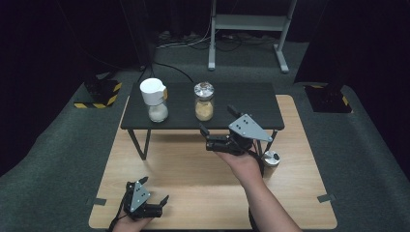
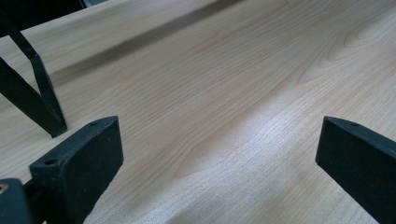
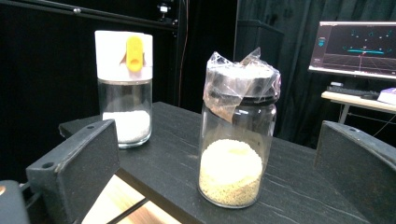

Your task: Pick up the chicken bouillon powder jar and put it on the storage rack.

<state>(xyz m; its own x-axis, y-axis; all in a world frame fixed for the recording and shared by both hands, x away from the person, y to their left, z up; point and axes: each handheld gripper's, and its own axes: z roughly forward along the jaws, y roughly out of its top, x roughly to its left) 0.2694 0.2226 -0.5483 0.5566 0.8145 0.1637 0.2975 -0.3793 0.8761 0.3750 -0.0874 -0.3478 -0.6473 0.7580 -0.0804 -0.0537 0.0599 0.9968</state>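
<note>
The right tongs (image 1: 218, 131), jaws wide and empty, were lined up on the wrapped jar (image 3: 236, 135), near the front edge of the black shelf (image 1: 251, 104): an approach step. Next, judging so, advance and close around its body. The jar stood upright, long axis vertical. The left tongs (image 1: 153, 202) rested open, empty, at the bench's (image 1: 193, 164) near-left corner.

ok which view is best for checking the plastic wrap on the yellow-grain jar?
Right gripper view: the jar stands close and side-on between the open right gripper jaws, and the crinkled plastic wrap over its lid is clear. The high view shows the jar small from above. The left gripper view faces the wooden table.
</note>
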